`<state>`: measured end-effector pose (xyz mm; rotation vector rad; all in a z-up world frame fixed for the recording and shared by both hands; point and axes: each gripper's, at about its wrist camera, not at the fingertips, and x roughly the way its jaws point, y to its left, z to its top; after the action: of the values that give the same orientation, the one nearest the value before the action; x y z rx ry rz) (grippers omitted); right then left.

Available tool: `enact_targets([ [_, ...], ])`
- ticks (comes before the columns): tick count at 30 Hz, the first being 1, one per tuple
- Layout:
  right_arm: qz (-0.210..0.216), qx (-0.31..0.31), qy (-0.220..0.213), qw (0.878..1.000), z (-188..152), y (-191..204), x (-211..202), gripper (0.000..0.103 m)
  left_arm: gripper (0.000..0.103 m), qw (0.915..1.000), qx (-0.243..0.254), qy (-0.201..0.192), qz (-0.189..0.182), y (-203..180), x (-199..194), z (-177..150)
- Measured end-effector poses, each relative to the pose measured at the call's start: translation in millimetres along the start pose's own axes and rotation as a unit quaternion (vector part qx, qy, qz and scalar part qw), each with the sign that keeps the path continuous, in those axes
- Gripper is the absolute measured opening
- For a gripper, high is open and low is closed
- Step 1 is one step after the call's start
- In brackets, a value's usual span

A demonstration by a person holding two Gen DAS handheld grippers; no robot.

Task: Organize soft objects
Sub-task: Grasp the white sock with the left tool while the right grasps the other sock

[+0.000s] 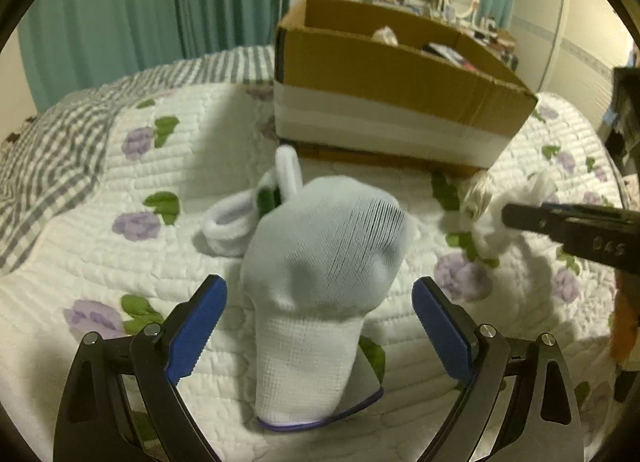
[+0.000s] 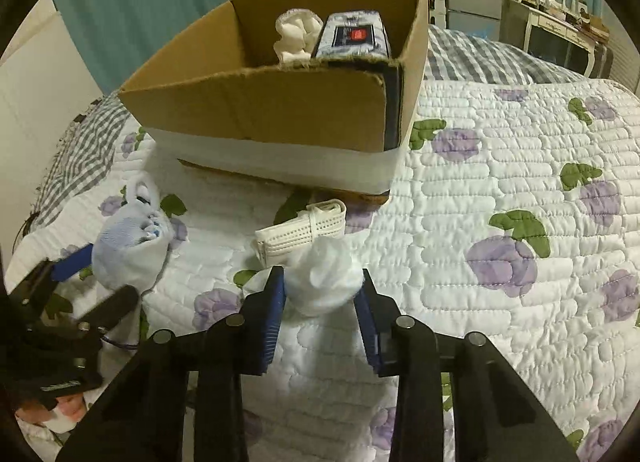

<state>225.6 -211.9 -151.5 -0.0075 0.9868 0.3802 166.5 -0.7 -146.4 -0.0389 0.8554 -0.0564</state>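
While the left gripper (image 1: 318,336) stands with its blue-padded fingers (image 1: 196,332) apart around a pale blue-white knitted sock (image 1: 324,274) on the quilted floral bed cover (image 1: 532,334), not yet pinching it, the right gripper (image 2: 320,316) has its fingers pressed on a bunched white sock (image 2: 324,288). Beyond lie a folded white ribbed cloth (image 2: 302,232) and the open brown cardboard box (image 2: 280,110). Judged well done, the left would pinch mid-sock firmly, then lift clear of the box rim before releasing
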Motion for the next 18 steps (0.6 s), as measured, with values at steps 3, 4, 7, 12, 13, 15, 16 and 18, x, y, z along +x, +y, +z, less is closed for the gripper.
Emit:
enact_targets([
  [3,0.003,0.0,-0.008,1.0,0,3,-3,0.031,0.071,0.9999,-0.001,0.011,-0.002,1,6,-2],
  [4,0.002,0.0,-0.012,1.0,-1,4,-6,0.031,0.069,0.9999,-0.004,0.011,-0.005,3,6,-3],
  [7,-0.003,-0.002,-0.019,1.0,-5,5,-12,0.03,0.061,0.9998,-0.011,0.016,-0.009,6,6,-4],
  [12,-0.019,-0.01,-0.038,0.999,-15,15,-35,0.03,0.054,0.9999,-0.01,0.011,-0.007,7,-3,-6],
  [13,-0.018,-0.009,-0.042,0.999,-17,16,-39,0.03,0.052,0.9999,-0.011,0.008,-0.005,7,-8,-7],
  [15,-0.014,-0.005,-0.049,0.999,-20,20,-50,0.03,0.051,0.9998,-0.017,0.007,-0.003,8,-14,-9],
  [16,-0.012,-0.003,-0.053,0.999,-23,23,-56,0.03,0.051,0.9997,-0.023,0.008,-0.006,10,-18,-10],
  [18,-0.009,-0.004,-0.059,0.998,-28,27,-67,0.03,0.051,0.9993,-0.034,0.007,-0.013,12,-25,-13],
])
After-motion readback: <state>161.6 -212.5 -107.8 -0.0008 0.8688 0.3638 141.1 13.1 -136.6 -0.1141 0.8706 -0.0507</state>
